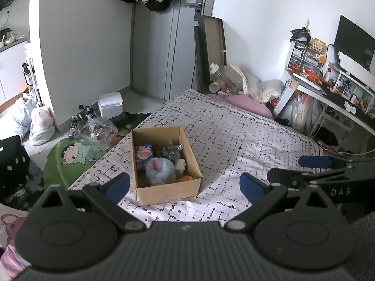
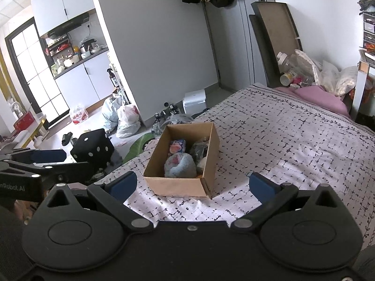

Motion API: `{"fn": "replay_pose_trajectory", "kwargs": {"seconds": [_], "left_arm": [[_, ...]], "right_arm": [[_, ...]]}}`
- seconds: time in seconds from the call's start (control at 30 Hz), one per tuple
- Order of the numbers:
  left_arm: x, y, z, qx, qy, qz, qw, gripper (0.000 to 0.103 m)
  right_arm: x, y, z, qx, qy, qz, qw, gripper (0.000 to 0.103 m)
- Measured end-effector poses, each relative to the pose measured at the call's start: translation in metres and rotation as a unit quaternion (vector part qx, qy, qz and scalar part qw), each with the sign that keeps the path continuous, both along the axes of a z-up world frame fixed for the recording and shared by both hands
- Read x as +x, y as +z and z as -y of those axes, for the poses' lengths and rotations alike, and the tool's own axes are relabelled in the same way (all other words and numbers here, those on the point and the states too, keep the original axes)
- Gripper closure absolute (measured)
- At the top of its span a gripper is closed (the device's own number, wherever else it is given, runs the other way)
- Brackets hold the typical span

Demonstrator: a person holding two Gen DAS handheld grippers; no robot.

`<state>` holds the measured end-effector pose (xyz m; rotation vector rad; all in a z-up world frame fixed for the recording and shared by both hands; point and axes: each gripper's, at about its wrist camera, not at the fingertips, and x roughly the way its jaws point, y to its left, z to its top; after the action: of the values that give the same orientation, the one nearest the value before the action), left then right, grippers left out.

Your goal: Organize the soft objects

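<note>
In the left wrist view a bed (image 1: 234,140) with a white, black-flecked cover fills the middle, a grey door (image 1: 164,46) at 12 o'clock and a cluttered desk (image 1: 328,89) at 2 o'clock; the open cardboard box (image 1: 168,192) of soft toys, a blue plush (image 1: 160,168) among them, sits centre, and the left gripper (image 1: 185,187) hovers near it, fingers spread wide, holding nothing. In the right wrist view a kitchen (image 2: 70,58) shows at 10 o'clock, the box lies on the bed at centre, and the right gripper (image 2: 192,183) hangs before it, fingers wide apart and empty.

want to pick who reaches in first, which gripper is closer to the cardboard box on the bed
Roughly equal, perhaps left by a little. The left gripper hovers open just short of the cardboard box, its near wall between the fingers. The right gripper hovers open beside it, box slightly left of centre.
</note>
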<state>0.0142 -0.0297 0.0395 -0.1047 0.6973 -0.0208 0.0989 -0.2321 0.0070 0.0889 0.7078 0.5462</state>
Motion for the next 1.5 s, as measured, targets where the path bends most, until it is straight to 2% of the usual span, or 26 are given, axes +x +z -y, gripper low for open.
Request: {"fn": "replay_pose_trajectory", "kwargs": {"seconds": [0.17, 1.5], "left_arm": [[-0.0003, 0.002, 0.0055, 0.021, -0.004, 0.006, 0.9998, 0.004], [0.0007, 0.002, -0.0003, 0.005, 0.003, -0.002, 1.0, 0.004]], "right_arm": [[0.0004, -0.0004, 0.0006, -0.001, -0.001, 0.0, 1.0, 0.0], [-0.0014, 0.0019, -0.0014, 0.0, -0.009, 0.012, 1.0, 0.0]]}}
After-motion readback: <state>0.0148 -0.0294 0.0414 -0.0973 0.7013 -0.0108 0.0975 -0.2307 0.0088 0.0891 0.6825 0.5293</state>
